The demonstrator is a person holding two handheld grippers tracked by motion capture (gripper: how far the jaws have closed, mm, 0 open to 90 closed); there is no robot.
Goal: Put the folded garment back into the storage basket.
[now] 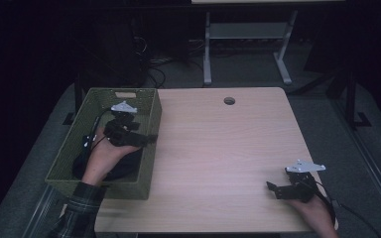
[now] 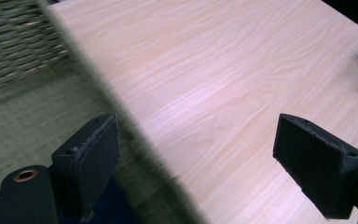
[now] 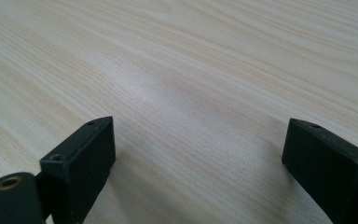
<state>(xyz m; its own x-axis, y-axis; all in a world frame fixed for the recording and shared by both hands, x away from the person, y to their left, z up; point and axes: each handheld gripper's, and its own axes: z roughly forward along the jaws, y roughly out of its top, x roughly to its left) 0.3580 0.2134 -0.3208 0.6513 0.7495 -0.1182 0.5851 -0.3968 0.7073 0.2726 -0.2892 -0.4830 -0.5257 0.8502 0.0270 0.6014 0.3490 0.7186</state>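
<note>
left claw (image 1: 146, 139): mine, hanging over the right rim of the green woven basket (image 1: 151, 110), jaws spread wide with nothing in them. In the left claw's own view one jaw sits over the basket side and the other over the bare wood.

right claw (image 1: 273, 188): near-right part of the surface (image 1: 218, 148), low over the wood, jaws apart and empty too.

dark thing in the basket (image 1: 126, 166): a dark lump on the basket floor at the near end, partly under my left hand (image 1: 104, 156). Can't tell what it is.

which way it lies: nearer to me than the left claw and a bit lower, so pull back and dip down.

long axis: can't read it, too dark.

nearer hand: left by a mile; the right one is well apart from the basket.
</note>
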